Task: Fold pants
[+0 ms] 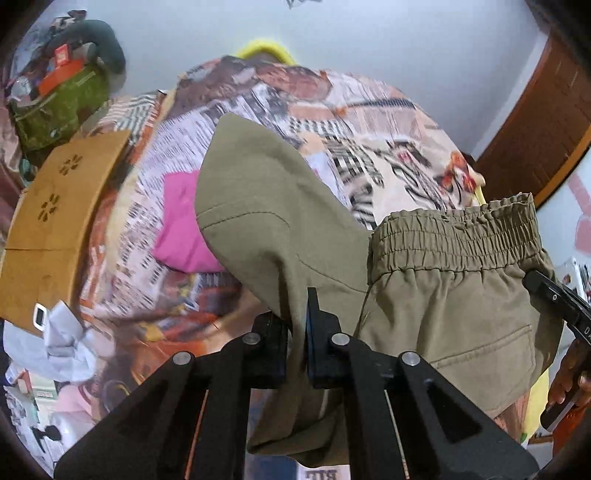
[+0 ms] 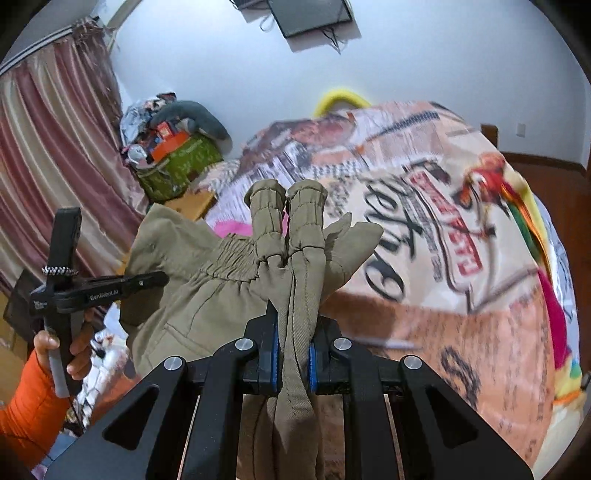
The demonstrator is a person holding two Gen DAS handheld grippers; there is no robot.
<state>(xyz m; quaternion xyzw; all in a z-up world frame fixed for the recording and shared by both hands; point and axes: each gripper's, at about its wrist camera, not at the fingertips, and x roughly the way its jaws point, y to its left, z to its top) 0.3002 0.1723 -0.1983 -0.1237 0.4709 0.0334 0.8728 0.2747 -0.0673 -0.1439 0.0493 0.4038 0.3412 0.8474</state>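
Observation:
Olive pants (image 1: 280, 206) hang lifted above the bed, their gathered elastic waistband (image 1: 454, 236) to the right in the left wrist view. My left gripper (image 1: 297, 325) is shut on a fold of the pants' cloth, which droops below the jaws. In the right wrist view my right gripper (image 2: 295, 332) is shut on the bunched waistband (image 2: 288, 218), which stands up past the blue pads (image 2: 274, 354). The left gripper (image 2: 147, 282) shows at the left there, in a hand with an orange sleeve (image 2: 33, 402). The right gripper (image 1: 546, 288) peeks in at the right edge.
A bed with a print blanket (image 2: 424, 229) fills the space below. A pink garment (image 1: 181, 221) lies on it. A cardboard box (image 1: 55, 221) and a full green bag (image 1: 59, 107) stand at the left. Curtains (image 2: 48, 158) hang behind, and a wall screen (image 2: 310, 14) is above.

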